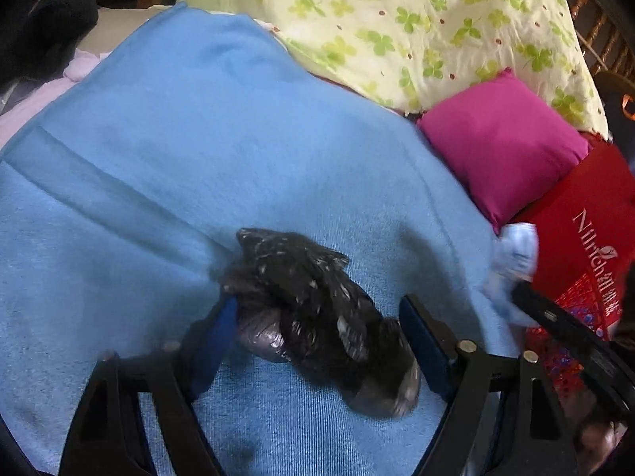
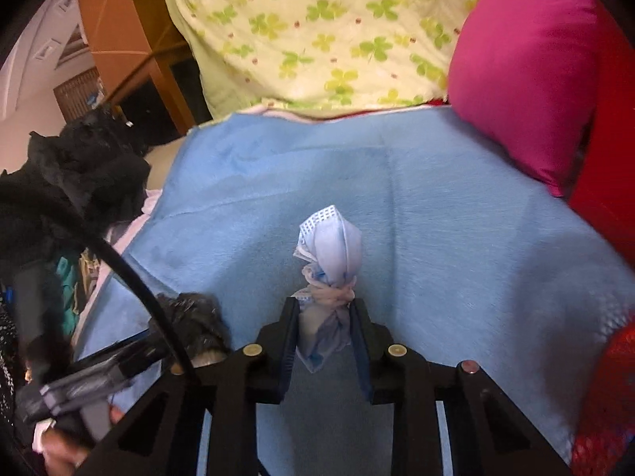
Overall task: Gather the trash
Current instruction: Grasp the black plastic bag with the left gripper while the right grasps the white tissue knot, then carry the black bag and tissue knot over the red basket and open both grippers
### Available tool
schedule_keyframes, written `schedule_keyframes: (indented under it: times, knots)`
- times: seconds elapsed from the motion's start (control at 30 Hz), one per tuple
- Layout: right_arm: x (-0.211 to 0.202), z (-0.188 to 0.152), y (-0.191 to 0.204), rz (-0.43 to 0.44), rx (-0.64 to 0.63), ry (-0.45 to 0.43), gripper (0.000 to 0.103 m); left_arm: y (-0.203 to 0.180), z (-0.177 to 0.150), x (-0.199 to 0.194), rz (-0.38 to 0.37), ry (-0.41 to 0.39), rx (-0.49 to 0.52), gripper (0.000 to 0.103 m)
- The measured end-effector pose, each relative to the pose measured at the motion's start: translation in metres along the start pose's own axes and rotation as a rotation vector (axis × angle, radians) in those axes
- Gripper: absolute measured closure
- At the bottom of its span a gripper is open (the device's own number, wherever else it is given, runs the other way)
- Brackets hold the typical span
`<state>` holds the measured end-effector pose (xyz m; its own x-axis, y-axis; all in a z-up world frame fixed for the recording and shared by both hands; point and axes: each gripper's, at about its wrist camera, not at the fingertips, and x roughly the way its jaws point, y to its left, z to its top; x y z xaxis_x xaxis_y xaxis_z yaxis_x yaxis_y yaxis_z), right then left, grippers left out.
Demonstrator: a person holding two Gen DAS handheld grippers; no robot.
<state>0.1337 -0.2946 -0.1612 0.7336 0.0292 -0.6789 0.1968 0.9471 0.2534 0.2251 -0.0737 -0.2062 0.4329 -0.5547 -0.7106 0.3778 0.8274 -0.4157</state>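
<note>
Blue blanket [image 1: 198, 158] fills the left wrist view, and everything sits relative to it: a crumpled black plastic bag [image 1: 317, 309] lies on its near part, between the spread fingers of the left gripper [image 1: 321, 333]. One pad touches the bag's edge, the other stands just beside it, so the bag is straddled and not yet pinched, probably lined up for a grab. A pink pillow [image 1: 504, 150] rests at the blanket's far right edge, a clover-print quilt [image 1: 397, 20] beyond it. From the right wrist view, the right gripper [image 2: 324, 313] is clamped on a knotted pale-blue face mask [image 2: 331, 246], holding it above the blanket's middle, likely for carrying it off as trash. The black bag shows at the blanket's left edge.
</note>
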Motion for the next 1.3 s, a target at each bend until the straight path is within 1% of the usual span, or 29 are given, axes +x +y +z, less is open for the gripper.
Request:
schedule_keyframes:
  times: [0.03, 0.07, 0.13, 0.2, 0.27, 0.33, 0.4, 0.53, 0.63, 0.7, 0.77, 0.87, 0.93, 0.97, 1.03, 1.13, 1.23, 1.3]
  knots:
    - [-0.009, -0.004, -0.002, 0.005, 0.003, -0.016, 0.075, -0.002, 0.000, 0.003, 0.005, 0.005, 0.011, 0.043]
    - [-0.017, -0.009, -0.003, 0.009, 0.002, -0.034, 0.075, -0.003, -0.001, 0.004, 0.006, 0.008, 0.015, 0.044]
    - [-0.032, -0.018, -0.004, 0.011, 0.005, -0.059, 0.075, -0.008, 0.000, 0.003, 0.017, -0.010, 0.029, 0.056]
    - [-0.045, -0.026, -0.004, 0.030, 0.013, -0.079, 0.075, -0.013, 0.002, 0.000, 0.014, -0.023, 0.041, 0.063]
    - [-0.055, -0.031, -0.001, 0.030, 0.007, -0.094, 0.075, -0.020, 0.002, -0.011, -0.007, -0.048, 0.059, 0.064]
    - [-0.071, -0.035, 0.003, 0.020, -0.015, -0.120, 0.075, -0.031, 0.000, -0.028, -0.008, -0.102, 0.105, 0.065]
    - [-0.086, -0.037, 0.004, 0.031, -0.016, -0.135, 0.075, -0.038, -0.001, -0.043, -0.012, -0.139, 0.124, 0.065]
    - [-0.115, -0.044, -0.001, 0.048, 0.006, -0.157, 0.075, -0.049, -0.010, -0.075, 0.016, -0.213, 0.159, 0.065]
    - [-0.138, -0.051, -0.007, 0.051, 0.024, -0.169, 0.075, -0.062, -0.023, -0.094, 0.035, -0.231, 0.206, 0.065]
    - [-0.157, -0.055, -0.013, 0.047, 0.036, -0.186, 0.075, -0.075, -0.026, -0.101, 0.020, -0.219, 0.216, 0.065]
    - [-0.180, -0.060, -0.022, 0.035, 0.048, -0.212, 0.075, -0.093, -0.028, -0.107, -0.008, -0.203, 0.232, 0.065]
    - [-0.213, -0.066, -0.040, 0.021, 0.080, -0.251, 0.075, -0.135, -0.026, -0.120, -0.071, -0.213, 0.293, 0.065]
    - [-0.238, -0.071, -0.058, -0.003, 0.115, -0.285, 0.075, -0.173, -0.022, -0.129, -0.143, -0.222, 0.338, 0.065]
    - [-0.249, -0.073, -0.068, -0.021, 0.131, -0.301, 0.075, -0.186, -0.021, -0.132, -0.164, -0.223, 0.353, 0.065]
    - [-0.270, -0.078, -0.087, -0.054, 0.172, -0.334, 0.075, -0.224, -0.021, -0.134, -0.233, -0.212, 0.393, 0.064]
    - [-0.298, -0.082, -0.122, -0.080, 0.264, -0.377, 0.075, -0.273, -0.023, -0.126, -0.286, -0.180, 0.448, 0.064]
    - [-0.318, -0.076, -0.156, -0.092, 0.354, -0.429, 0.075, -0.316, -0.027, -0.113, -0.316, -0.153, 0.507, 0.062]
    - [-0.326, -0.070, -0.173, -0.095, 0.386, -0.458, 0.075, -0.337, -0.034, -0.107, -0.332, -0.128, 0.534, 0.061]
